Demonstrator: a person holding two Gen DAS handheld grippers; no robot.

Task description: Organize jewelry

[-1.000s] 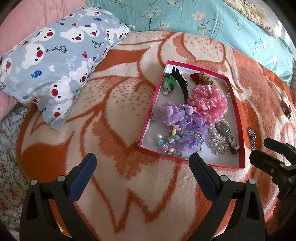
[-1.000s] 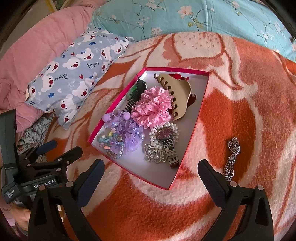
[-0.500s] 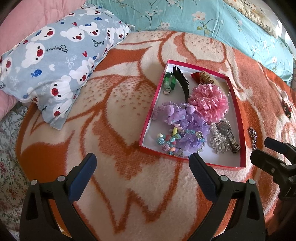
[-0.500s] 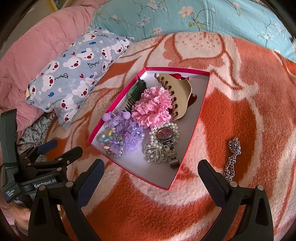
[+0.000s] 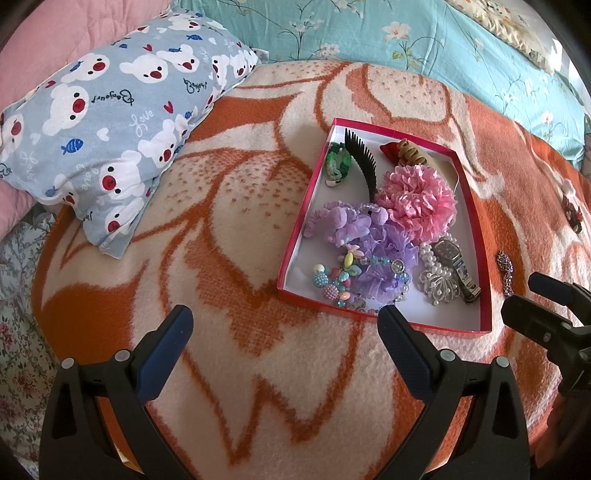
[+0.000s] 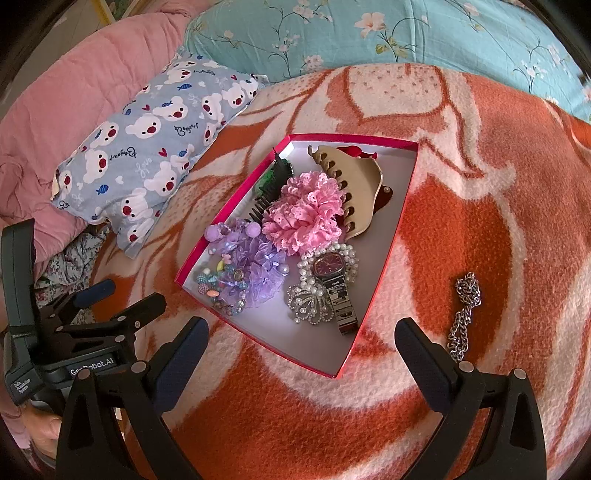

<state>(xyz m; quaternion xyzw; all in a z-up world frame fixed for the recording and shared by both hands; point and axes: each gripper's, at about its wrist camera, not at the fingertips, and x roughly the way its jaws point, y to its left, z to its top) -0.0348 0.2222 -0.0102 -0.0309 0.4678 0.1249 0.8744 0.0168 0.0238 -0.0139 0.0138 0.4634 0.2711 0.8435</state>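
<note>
One silver chain (image 6: pixel 463 314) lies on the blanket (image 6: pixel 498 229) just outside the red box's (image 6: pixel 384 280) right edge, likely awaiting collection; the right gripper (image 6: pixel 301 343) and left gripper (image 5: pixel 284 332) hover empty, fingers spread.

Bed: covered by an orange-and-cream flower-patterned blanket (image 5: pixel 258 229) (image 6: pixel 461 229).
Head end: a teal floral pillow (image 5: pixel 369 33) (image 6: pixel 369 33) lies along the far edge.
Left side: a blue bear-print pillow (image 5: pixel 110 122) (image 6: pixel 147 147) rests partly on the blanket, a pink quilt (image 6: pixel 66 110) beside it.
Middle: a shallow red box (image 5: pixel 484 258) (image 6: pixel 400 229) sits flat on the blanket.
Right of the box: a silver chain (image 6: pixel 463 314) (image 5: pixel 505 267) lies loose on the blanket, near the box wall but apart from it.
Far right: a small dark red ornament (image 5: pixel 571 214), too small to identify.
</note>
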